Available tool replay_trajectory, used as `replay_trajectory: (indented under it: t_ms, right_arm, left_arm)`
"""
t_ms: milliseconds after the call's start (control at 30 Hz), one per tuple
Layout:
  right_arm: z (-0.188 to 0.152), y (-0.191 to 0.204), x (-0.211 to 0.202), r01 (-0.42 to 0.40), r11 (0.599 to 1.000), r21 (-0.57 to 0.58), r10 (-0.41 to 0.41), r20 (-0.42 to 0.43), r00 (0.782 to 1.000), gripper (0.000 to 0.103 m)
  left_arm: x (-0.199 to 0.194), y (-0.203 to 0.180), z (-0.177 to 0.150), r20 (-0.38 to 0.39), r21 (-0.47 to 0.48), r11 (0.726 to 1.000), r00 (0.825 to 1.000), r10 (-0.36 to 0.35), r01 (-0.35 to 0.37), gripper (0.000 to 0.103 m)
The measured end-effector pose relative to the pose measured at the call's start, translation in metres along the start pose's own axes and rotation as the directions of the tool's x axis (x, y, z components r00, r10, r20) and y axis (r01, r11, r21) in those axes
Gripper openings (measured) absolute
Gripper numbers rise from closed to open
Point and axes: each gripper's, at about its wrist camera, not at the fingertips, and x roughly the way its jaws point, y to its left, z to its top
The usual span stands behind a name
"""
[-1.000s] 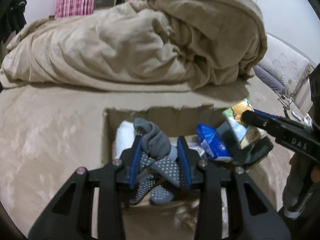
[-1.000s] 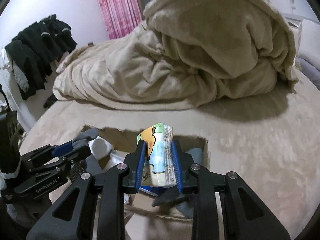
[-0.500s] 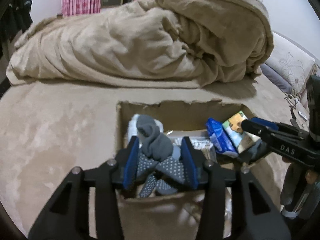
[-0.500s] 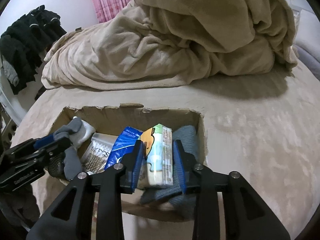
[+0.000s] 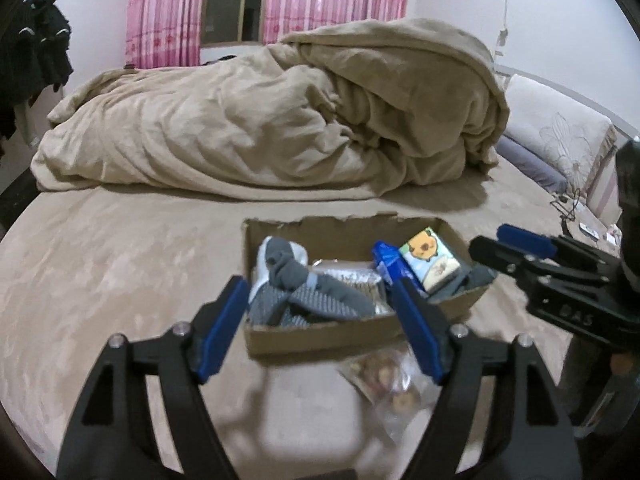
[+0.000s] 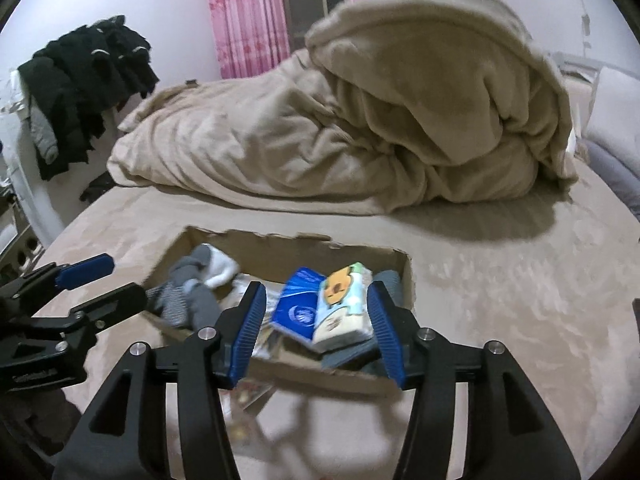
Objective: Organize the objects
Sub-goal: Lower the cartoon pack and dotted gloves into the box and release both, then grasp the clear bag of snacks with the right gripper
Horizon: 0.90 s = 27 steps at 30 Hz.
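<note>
A shallow cardboard box [image 5: 320, 334] [image 6: 404, 280] sits on the bed. In it lie a grey dotted sock [image 5: 316, 300] [image 6: 192, 300], a blue packet [image 5: 386, 266] [image 6: 298, 308], a tissue pack with a cartoon bear [image 5: 430, 264] [image 6: 344, 304] and a cotton swab pack [image 5: 352, 280]. My left gripper [image 5: 320, 324] is open and empty, above the box's near side. My right gripper [image 6: 316, 330] is open and empty, just in front of the tissue pack. Each gripper shows in the other's view, the right one [image 5: 516, 250] and the left one [image 6: 100, 284].
A clear snack bag [image 5: 384, 376] lies on the beige sheet in front of the box. A bunched beige duvet [image 5: 280, 120] fills the back of the bed. Pillows [image 5: 560, 140] lie at the right. Dark clothes [image 6: 80, 92] hang at the left.
Both grippers opened: the left let go of the grey sock, the right let go of the tissue pack, both now lying in the box. Both grippers pulled back and up.
</note>
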Motion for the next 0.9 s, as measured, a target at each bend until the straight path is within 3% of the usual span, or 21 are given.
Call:
replay_trajectory:
  t_ms: [133,267,367,500,633,900]
  right_arm:
    - [-0.007,0.009,-0.022,-0.015,1.0,-0.019,0.016,0.018,1.0,0.057]
    - [-0.018,0.016,-0.038,-0.056,0.998,-0.011,0.056,0.011,0.998,0.071]
    - [-0.027,0.029,-0.042,-0.077,0.996,-0.044,0.077,-0.002,0.997,0.071]
    - [-0.039,0.037,-0.034,-0.142,0.988,-0.054,0.14,-0.043,0.989,0.071]
    - [-0.046,0.046,-0.02,-0.149,0.986,-0.07,0.143,-0.084,0.986,0.071]
    - [-0.061,0.05,0.012,-0.137,0.988,-0.072,0.124,-0.158,0.98,0.071]
  left_arm:
    - [-0.017,0.008,-0.016,-0.006,-0.045,0.999,1.0,0.009,-0.009,0.076]
    - [-0.03,0.013,-0.032,-0.013,-0.075,0.997,1.0,0.019,-0.02,0.076]
    - [-0.034,0.011,-0.043,-0.017,-0.062,0.997,0.999,0.034,-0.035,0.076]
    - [-0.026,0.016,-0.06,-0.067,-0.079,0.997,0.998,0.02,-0.026,0.076]
    - [-0.013,0.023,-0.074,-0.12,-0.108,0.994,0.993,0.017,-0.031,0.076]
    - [0.01,0.028,-0.093,-0.162,-0.07,0.994,0.984,0.068,-0.08,0.076]
